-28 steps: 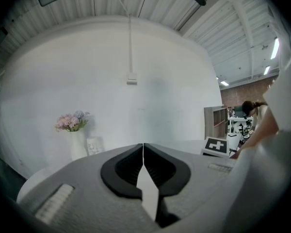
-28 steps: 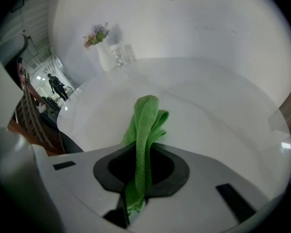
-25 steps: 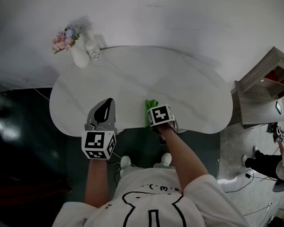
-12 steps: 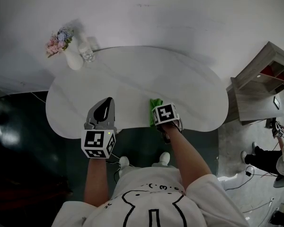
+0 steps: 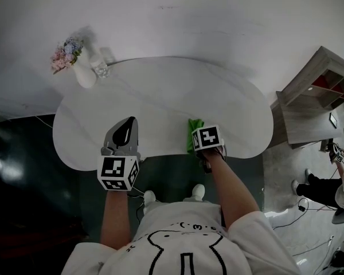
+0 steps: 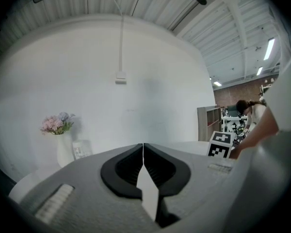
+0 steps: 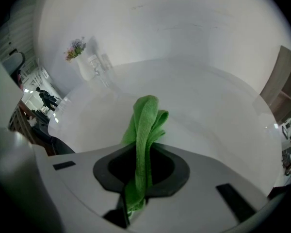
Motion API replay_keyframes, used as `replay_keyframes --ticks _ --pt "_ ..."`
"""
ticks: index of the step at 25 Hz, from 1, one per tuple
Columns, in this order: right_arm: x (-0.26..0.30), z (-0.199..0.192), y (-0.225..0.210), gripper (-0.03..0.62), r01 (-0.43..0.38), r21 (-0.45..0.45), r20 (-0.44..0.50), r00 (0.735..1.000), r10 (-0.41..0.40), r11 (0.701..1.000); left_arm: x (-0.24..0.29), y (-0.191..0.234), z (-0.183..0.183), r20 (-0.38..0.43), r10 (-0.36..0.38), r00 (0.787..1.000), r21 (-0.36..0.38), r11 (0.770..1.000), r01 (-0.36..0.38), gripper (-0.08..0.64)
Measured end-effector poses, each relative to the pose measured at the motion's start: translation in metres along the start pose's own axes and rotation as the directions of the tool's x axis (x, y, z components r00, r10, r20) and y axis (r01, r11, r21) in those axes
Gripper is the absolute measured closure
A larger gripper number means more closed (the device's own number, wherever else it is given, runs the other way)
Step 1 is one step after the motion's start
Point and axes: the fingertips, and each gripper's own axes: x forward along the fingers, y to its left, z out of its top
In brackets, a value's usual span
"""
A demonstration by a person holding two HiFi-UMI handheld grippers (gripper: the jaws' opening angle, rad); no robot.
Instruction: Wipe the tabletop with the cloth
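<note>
R gripper (image 7: 138,171) clamped on green cloth (image 7: 146,120); the cloth is bunched and sits on the white tabletop (image 5: 160,96) at its near edge. Vs 1 s ago, cloth has slid right along that edge, so a wipe stroke is prob. under way. L gripper (image 6: 143,154) jaws together, empty, idle over near-left edge. Far side by flower vase (image 5: 83,73) likely still to do.

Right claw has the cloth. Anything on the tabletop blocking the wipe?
Nothing visible blocks it. The right claw grips the cloth at the tabletop's near edge; the surface ahead is bare. Only a vase of flowers and a glass stand at the far left corner.
</note>
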Motion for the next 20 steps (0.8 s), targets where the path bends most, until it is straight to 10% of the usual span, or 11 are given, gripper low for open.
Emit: replay_keyframes --ticks 20 --pt "-0.025 -0.018 -0.073 0.543 0.065 0.095 0.021 0.998 -0.067 0.993 0.015 -0.033 0.005 -0.019 -0.069 0.997 0.06 0.996 0.07 0.541"
